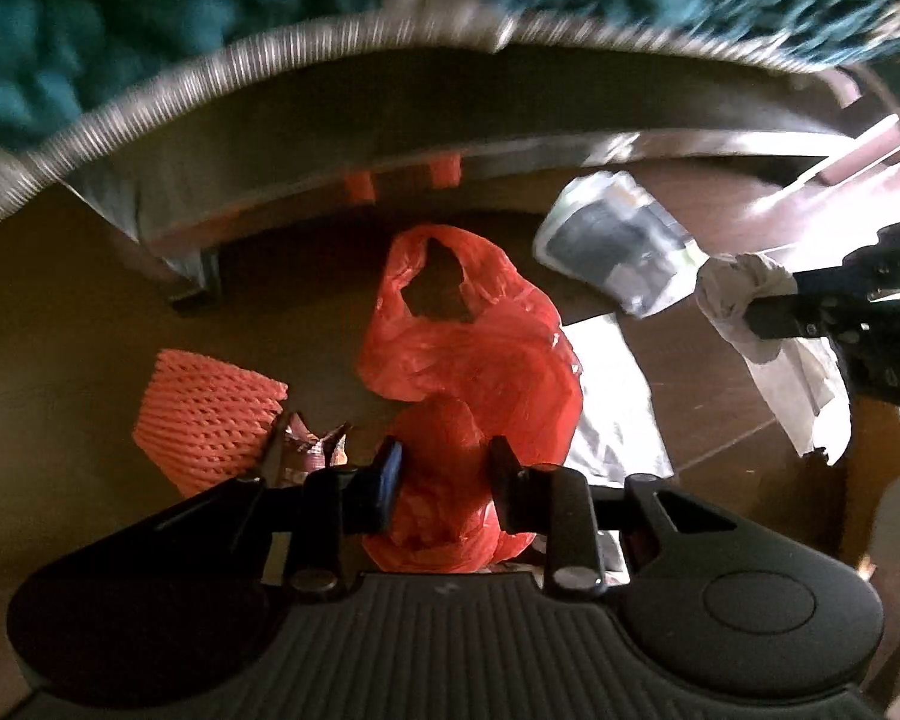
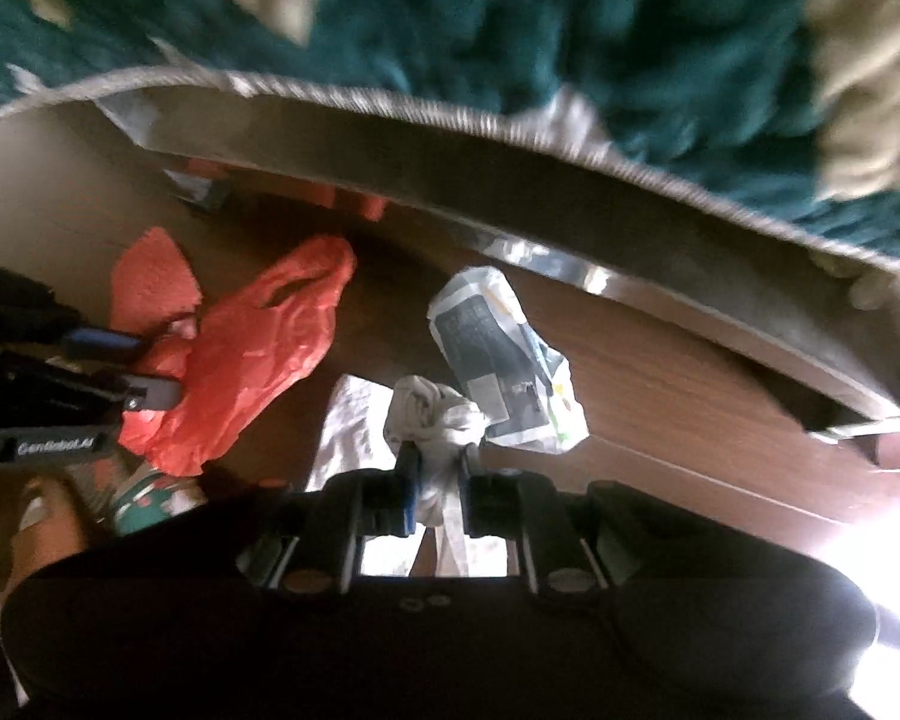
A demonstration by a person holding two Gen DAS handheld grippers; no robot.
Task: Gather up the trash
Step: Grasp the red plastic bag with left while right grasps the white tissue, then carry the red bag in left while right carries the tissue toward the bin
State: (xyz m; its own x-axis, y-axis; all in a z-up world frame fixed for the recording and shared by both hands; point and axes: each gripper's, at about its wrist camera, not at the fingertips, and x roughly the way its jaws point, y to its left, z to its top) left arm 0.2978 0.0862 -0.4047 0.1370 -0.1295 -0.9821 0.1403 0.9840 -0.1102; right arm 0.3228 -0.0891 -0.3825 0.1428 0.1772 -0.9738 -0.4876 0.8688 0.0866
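My left gripper [image 1: 444, 456] is shut on a crumpled red plastic bag [image 1: 468, 330], which spreads out ahead of it over the brown floor. The bag also shows in the right wrist view [image 2: 252, 354], with the left gripper [image 2: 144, 369] clamped on its lower end. My right gripper [image 2: 441, 462] is shut on a crumpled white tissue [image 2: 432, 414]. The right gripper [image 1: 756, 300] appears at the right of the left wrist view, with the tissue [image 1: 744, 282] bunched in it. A dark printed plastic wrapper [image 1: 618, 240] lies on the floor beyond the tissue, also in the right wrist view [image 2: 498, 360].
An orange foam net sleeve [image 1: 204, 414] and a small crinkled foil wrapper [image 1: 312, 438] lie left of the bag. A white sheet [image 1: 612, 396] lies flat under the bag's right side. A low wooden bed frame [image 1: 390, 120] with a teal blanket [image 2: 510, 30] runs across the back.
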